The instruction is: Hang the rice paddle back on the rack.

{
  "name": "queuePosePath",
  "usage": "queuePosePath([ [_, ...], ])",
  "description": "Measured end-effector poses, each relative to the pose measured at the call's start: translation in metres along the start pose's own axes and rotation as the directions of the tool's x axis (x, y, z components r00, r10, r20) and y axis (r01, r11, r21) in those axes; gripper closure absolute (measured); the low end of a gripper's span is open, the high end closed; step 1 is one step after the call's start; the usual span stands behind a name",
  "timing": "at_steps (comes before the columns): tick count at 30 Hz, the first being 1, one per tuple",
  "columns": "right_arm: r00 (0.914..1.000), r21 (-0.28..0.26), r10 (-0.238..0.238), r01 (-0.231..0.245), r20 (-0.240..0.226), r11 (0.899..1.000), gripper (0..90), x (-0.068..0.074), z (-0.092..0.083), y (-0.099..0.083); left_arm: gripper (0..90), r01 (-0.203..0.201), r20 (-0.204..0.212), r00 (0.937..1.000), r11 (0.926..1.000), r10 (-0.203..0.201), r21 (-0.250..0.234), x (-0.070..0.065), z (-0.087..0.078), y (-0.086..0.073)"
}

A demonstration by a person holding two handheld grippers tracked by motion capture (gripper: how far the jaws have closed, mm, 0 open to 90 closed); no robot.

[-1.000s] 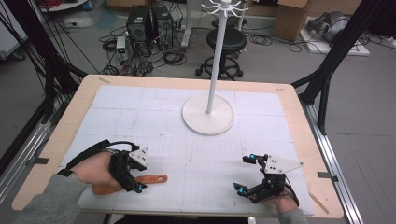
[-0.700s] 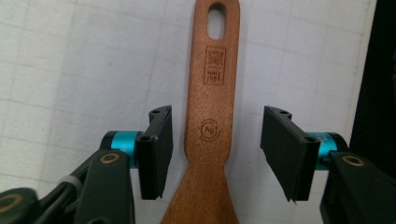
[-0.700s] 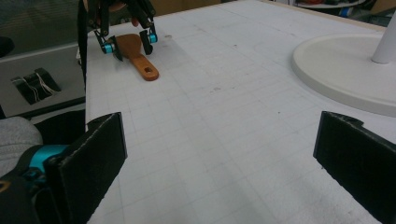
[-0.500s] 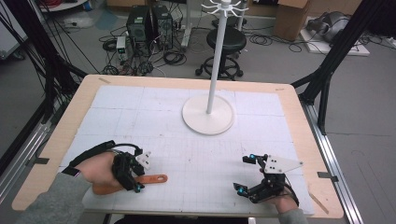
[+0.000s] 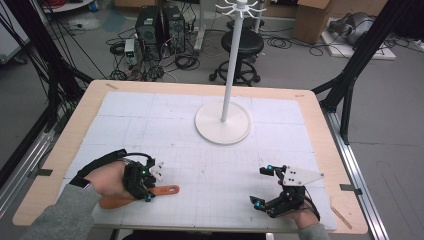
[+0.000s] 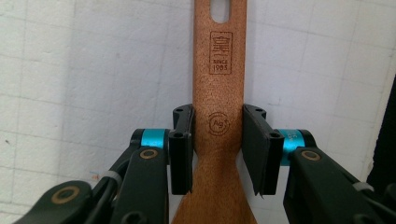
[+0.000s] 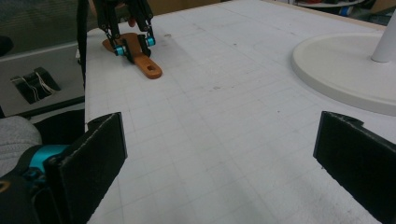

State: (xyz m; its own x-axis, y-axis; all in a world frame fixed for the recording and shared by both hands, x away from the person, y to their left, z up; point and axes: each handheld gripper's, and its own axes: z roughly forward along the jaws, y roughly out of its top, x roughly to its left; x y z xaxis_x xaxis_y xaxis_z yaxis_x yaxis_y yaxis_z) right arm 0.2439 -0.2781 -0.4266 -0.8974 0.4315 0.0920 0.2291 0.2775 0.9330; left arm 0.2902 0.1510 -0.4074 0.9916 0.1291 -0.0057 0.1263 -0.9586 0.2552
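- Two grippers work at the table (image 5: 320, 135); the left gripper (image 6: 217, 140) has just been closing, and its pads now sit against both edges of the spatula (image 6: 219, 93) handle, just above where the handle widens into the blade.
- In the left gripper view the left pad lies flush on the wood, while the right pad meets it at a slight angle.
- The spatula lies flat on the white mat (image 5: 210, 165) near the front left corner, its hang-hole end pointing toward the table's middle.
- Right gripper (image 5: 270, 187) rests on the mat at front right, jaws spread wide with nothing between them, well apart from the spatula.
- A white stand (image 5: 223, 122) with a hooked top rises from a round base beyond both grippers.
- Judged step: securing the handle before a lift. A good grip likely calls for squaring the pads to the handle edges and staying centred, so the blade's weight does not swing the spatula down.
- Against the frame a second earlier, the left jaws stand narrower round the handle; both hands and the spatula lie where they did.
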Motion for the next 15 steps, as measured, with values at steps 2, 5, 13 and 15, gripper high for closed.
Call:
queuePosePath([
  [2, 1.0, 0.001, 0.001, -0.001, 0.001, 1.0, 1.3, 0.0, 0.0, 0.0, 65.3, 0.001, -0.008, 1.0, 0.9999, -0.001, -0.014, -0.002, -0.001, -0.002],
  [5, 1.0, 0.005, 0.005, -0.005, -0.001, 1.0, 1.2, 0.0, 0.0, 0.0, 65.3, 0.018, -0.011, 0.9998, 0.9982, -0.018, -0.057, -0.003, -0.004, -0.006],
  [13, 1.0, 0.006, 0.001, -0.001, 0.003, 1.0, 1.2, 0.0, 0.0, 0.0, 65.3, 0.075, 0.004, 0.997, 0.9608, -0.077, -0.267, -0.007, -0.029, -0.023],
  [15, 1.0, 0.006, -0.003, 0.003, 0.006, 1.0, 1.2, -0.001, 0.0, 0.0, 65.3, 0.082, 0.006, 0.9964, 0.9435, -0.084, -0.321, -0.008, -0.037, -0.027],
])
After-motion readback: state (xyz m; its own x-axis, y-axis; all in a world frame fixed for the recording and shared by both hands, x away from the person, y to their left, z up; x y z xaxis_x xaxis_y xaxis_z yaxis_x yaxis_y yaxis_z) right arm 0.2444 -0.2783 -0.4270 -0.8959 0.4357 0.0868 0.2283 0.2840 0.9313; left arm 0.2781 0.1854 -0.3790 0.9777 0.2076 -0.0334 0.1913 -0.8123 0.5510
